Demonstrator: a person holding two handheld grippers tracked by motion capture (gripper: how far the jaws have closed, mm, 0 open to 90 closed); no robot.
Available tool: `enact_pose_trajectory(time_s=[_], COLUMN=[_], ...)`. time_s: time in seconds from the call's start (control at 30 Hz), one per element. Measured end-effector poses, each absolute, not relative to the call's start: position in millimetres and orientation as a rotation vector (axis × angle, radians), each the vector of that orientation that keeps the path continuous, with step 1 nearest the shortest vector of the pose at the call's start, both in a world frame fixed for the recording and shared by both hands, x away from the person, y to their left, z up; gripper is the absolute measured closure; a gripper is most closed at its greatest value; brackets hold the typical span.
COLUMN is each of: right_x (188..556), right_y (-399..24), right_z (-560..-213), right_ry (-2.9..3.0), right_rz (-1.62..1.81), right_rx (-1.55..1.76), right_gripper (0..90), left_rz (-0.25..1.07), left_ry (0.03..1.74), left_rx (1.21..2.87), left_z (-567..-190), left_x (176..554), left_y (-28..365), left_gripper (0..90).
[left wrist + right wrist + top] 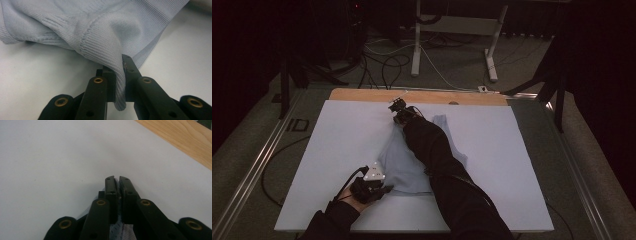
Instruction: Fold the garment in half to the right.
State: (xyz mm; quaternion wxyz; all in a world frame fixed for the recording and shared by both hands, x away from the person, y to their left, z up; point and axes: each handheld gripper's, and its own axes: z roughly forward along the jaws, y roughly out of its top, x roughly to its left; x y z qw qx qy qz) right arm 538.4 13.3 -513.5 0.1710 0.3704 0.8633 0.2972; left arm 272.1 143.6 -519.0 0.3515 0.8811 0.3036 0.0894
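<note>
Reaching far across garment (404, 167), right tool (398, 107) clamped.

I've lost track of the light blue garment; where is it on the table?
In the high view the light blue garment lies mid-table on the white sheet, between the left hand-held gripper and the right hand-held gripper.

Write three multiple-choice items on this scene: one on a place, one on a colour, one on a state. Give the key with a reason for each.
1. Where is the right gripper?
A. near the table's far wooden edge
B. at the near edge
C. off the table

2. What colour is the garment?
A. red
B. pale blue
C. black

3. How does the left gripper stand?
A. wide open
B. shut on the garment
C. shut on nothing

Key: A, the wooden strip lies just ahead of it; B, the ribbed knit is pale blue; B, fabric is pinched between its jaws.
</note>
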Motion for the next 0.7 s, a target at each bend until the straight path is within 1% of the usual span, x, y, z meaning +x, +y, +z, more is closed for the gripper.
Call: enact_pose_trajectory(time_s=[0.5,0.7], right_x=[534.1,532.1], right_y=[6.1,-0.5], right_z=[-492.5,-477.8], right_ry=[2.468,2.451], right_rz=[0.898,0.93], right_rx=[0.982,0.964], right_gripper=[87.7,87.8], left_rz=[0.223,0.222], left_ry=[0.786,0.79], left_rx=[2.279,2.267], left_z=[-518.0,-514.6], left_x=[271.8,270.3], left_y=[143.2,141.0], left_gripper=[85.3,85.3])
